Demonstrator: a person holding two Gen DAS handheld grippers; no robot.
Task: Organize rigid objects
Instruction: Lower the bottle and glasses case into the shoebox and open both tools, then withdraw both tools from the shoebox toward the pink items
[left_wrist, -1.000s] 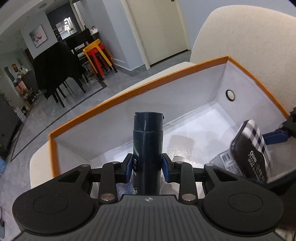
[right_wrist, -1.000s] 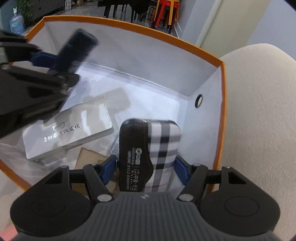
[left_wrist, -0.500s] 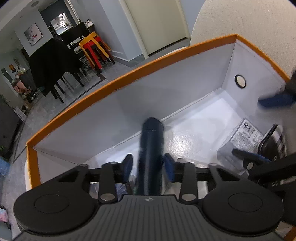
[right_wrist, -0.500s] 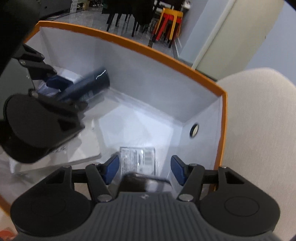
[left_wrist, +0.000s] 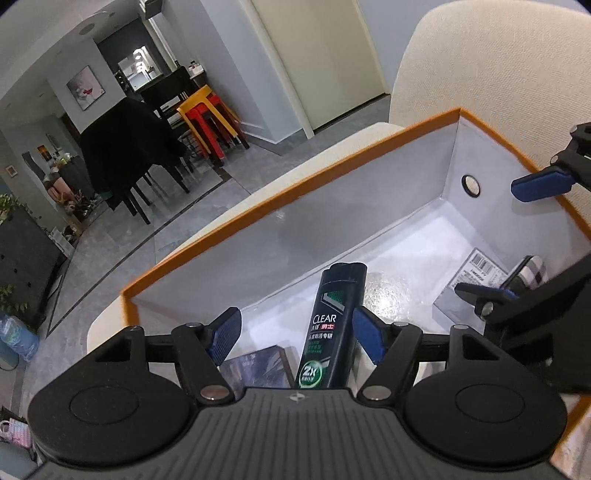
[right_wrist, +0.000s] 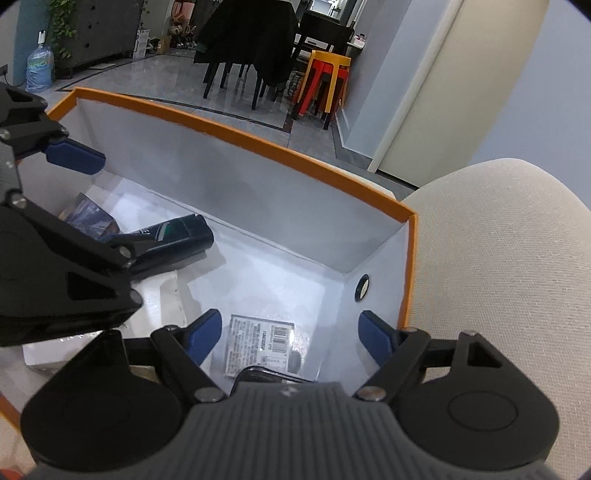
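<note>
Dark plastic shampoo bottle (left_wrist: 334, 328) lying on its side on floor of orange-rimmed box (left_wrist: 280, 201), cap end pointing at far wall, base end resting over a grey-blue flat pack (left_wrist: 255, 365) and edge of a white carton (right_wrist: 162, 295). Left gripper (left_wrist: 297, 334) spread wide, blue pads either side of bottle, apparently not touching; nothing held. Right gripper (right_wrist: 290, 334) also spread wide and empty, hovering over box's right end near grommet hole (right_wrist: 364, 287). Plaid case (left_wrist: 526, 271) down on box floor under right gripper, next to clear sleeve with barcode label (right_wrist: 262, 341); only a dark sliver of case visible in right wrist view. Box sitting on cream cushion (right_wrist: 498, 258). Handling guess: bottle rigid, smooth, likely slick and moderately heavy if full, rounded so prone to roll; best gripped across mid-body at flat label faces, not at tapered cap. Plaid case looks stiff, light, textured, easy to pinch across short width. Carton light, crushable at corners, grip on long edges.
</note>
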